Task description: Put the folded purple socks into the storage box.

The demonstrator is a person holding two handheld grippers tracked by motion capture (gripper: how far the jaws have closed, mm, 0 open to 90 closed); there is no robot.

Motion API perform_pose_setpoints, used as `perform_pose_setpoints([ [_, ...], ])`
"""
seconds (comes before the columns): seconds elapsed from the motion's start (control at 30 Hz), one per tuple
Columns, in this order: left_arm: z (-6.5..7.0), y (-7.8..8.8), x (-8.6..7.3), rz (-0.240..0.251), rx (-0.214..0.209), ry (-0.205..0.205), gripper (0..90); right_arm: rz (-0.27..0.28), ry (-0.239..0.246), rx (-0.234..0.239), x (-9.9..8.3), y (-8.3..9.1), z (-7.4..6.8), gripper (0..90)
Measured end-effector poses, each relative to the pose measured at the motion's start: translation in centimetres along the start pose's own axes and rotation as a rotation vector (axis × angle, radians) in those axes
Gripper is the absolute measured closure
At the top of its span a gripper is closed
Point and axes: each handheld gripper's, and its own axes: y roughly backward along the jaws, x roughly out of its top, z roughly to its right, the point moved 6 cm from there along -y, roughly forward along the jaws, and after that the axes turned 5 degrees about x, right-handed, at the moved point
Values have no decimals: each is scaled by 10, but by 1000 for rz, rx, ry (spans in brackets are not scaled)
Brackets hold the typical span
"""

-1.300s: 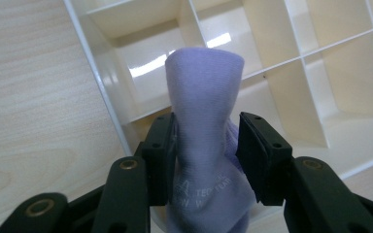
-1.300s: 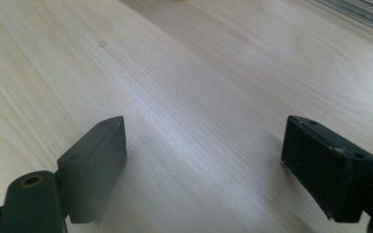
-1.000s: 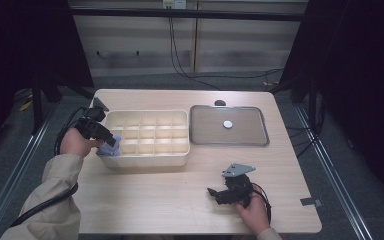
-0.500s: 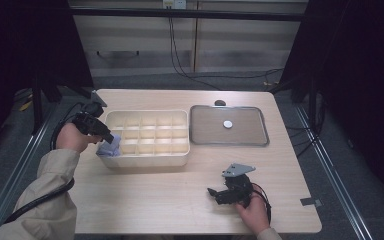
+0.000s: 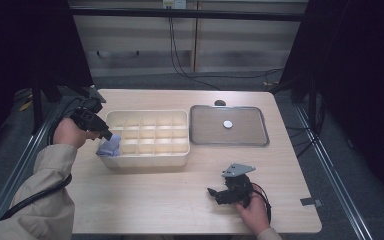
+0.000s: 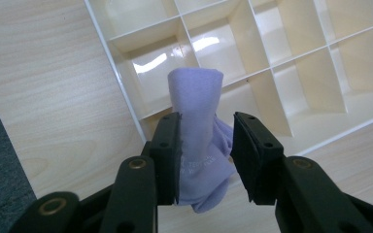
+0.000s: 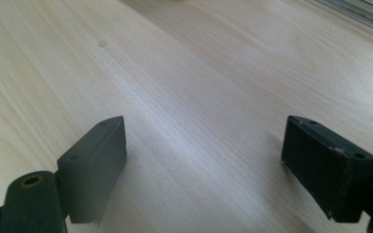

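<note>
A lilac cloth [image 5: 109, 147] is bunched at the front left corner of the cream compartment box [image 5: 150, 156]. My left gripper [image 5: 106, 136] comes at it from the left. In the left gripper view the cloth [image 6: 196, 97] stands between the jaws of this gripper [image 6: 206, 131]. It brushes the left pad, and a slit of air shows at the right pad. The jaws have just been closing. The box wall [image 6: 111, 58] lies behind the cloth. My right gripper [image 5: 212, 192] rests low over the bare table near the front edge. Its jaws [image 7: 204, 141] are wide apart with nothing between them.
A grey metal tray [image 5: 228, 143] sits to the right of the box and holds a small white disc [image 5: 227, 123]. A small dark object [image 5: 220, 103] lies behind the tray. The table ends close to the left of my left hand.
My left hand has drawn back a little to the left and farther from the box. The cloth stays at the box corner. The right gripper has not moved.
</note>
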Motion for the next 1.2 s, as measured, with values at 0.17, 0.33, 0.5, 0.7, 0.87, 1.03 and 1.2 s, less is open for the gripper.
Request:
perform_pose_setpoints([
  [0.17, -1, 1, 1, 0, 1, 3, 674, 0, -1, 0, 0, 0, 0, 161],
  [0.33, -2, 0, 2, 0, 6, 1, 702, 0, 0, 0, 0, 0, 0, 161],
  [0.5, -3, 1, 2, 1, 11, 0, 730, 0, -1, 0, 0, 0, 0, 161],
  [0.7, -4, -3, 1, -24, 15, -2, 840, 0, 0, 0, 0, 0, 0, 162],
  [0.87, -5, -7, -1, -39, 21, -9, 900, 0, -1, 0, 0, 0, 0, 161],
  [1.03, -4, -10, 0, -48, 24, -12, 900, 0, -1, 0, 0, 0, 0, 161],
  [1.2, -4, -13, 1, -45, 24, -15, 900, 0, -3, 0, 0, 0, 0, 161],
])
